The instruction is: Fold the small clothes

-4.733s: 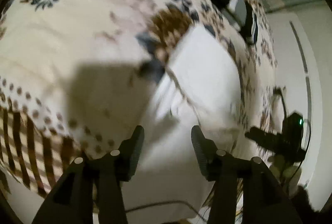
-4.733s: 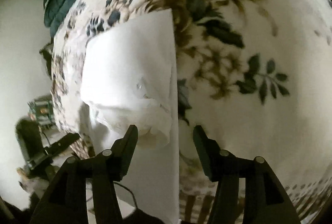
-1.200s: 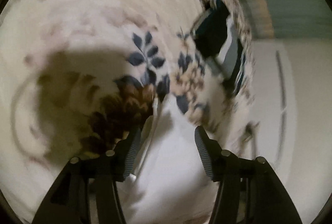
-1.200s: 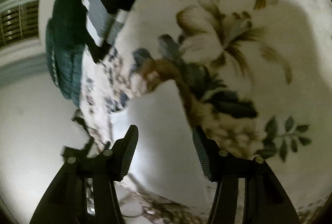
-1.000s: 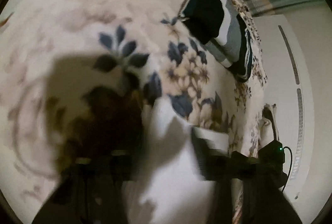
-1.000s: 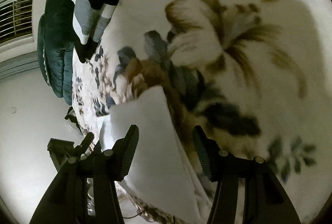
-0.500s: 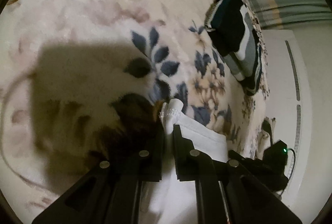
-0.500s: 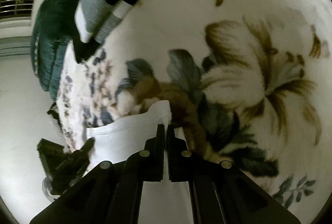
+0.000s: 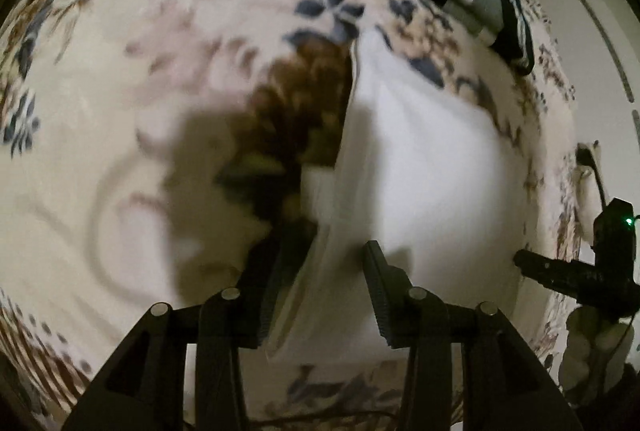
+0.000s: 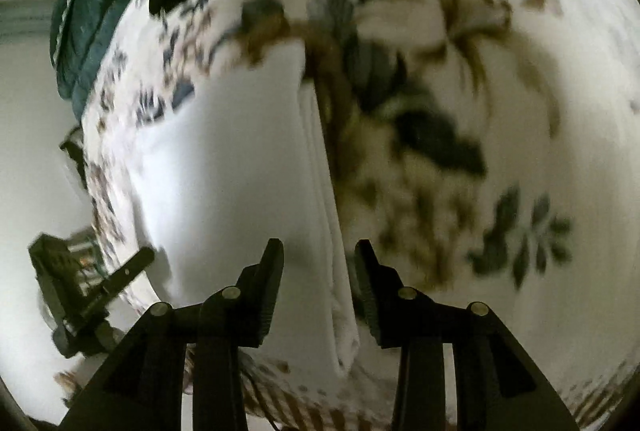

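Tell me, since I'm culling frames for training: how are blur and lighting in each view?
Left wrist: motion-smeared, dim, a hard shadow on the floral blanket, white garment overexposed. Right wrist: blanket print streaked, garment's folded edge soft, fisheye corners black.

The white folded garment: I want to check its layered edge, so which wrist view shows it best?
The right wrist view. There the white garment shows its stacked folded edge running down between the open jaws of the right gripper. The left wrist view shows the garment mostly as a blurred flat panel, its edge smeared.
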